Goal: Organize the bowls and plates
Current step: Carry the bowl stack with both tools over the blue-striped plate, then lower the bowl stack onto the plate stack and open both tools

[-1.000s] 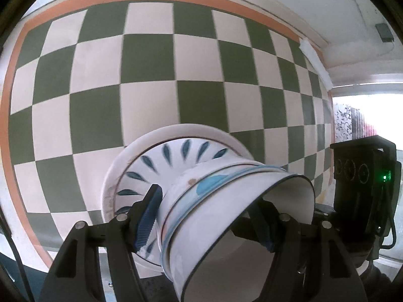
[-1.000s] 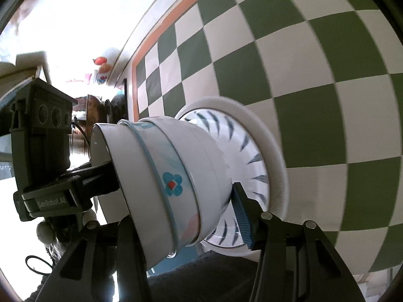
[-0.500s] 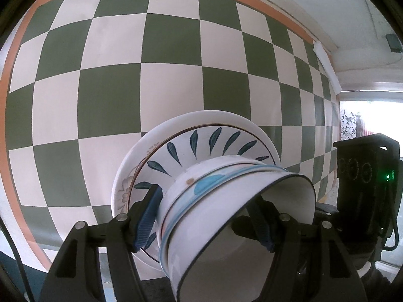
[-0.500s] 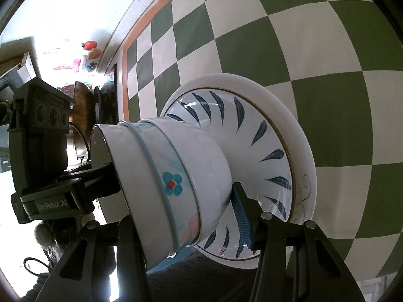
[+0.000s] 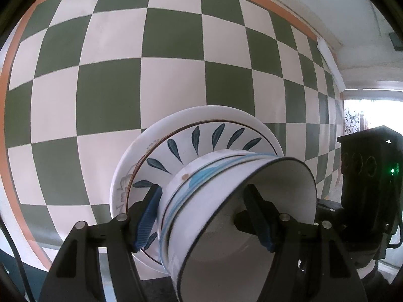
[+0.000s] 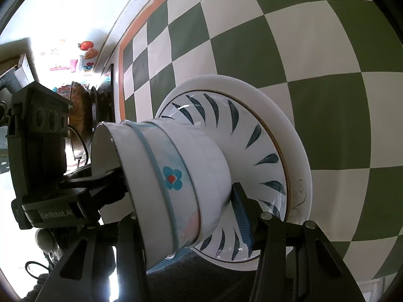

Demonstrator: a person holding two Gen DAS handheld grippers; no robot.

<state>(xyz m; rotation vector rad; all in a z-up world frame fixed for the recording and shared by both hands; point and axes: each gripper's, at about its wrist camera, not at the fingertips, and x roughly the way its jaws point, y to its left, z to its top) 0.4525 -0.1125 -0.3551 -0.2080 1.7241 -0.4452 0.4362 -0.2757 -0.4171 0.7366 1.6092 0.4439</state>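
Holding a nested stack of bowls (image 5: pixel 234 201) between them, both tools are clamped on the same load: the left hand-held gripper (image 5: pixel 206 216) has one blue pad outside the wall and the other inside the top bowl, and the right hand-held gripper (image 6: pixel 191 201) pinches the opposite side, its far pad under the base; its near finger is hidden behind the bowls. Each stands about half open, closed firmly on the stack. The stack sits over the middle of the leaf-patterned plate (image 6: pixel 264 156), which rests on a larger white plate (image 6: pixel 297 151) on the checkered counter (image 5: pixel 100 88); whether the bottom bowl already touches the plate cannot be told. Glazed ceramic like this is, I judge, stiff, fairly heavy when stacked, slick against the pads and quick to chip, so a rim-and-wall pinch on two opposite sides looks the safest hold, with the load kept level so the inner bowls do not slide. Counted: two plates, and at least three bowls by the rims showing in the right wrist view, perhaps more. The nearest has a blue flower and band.
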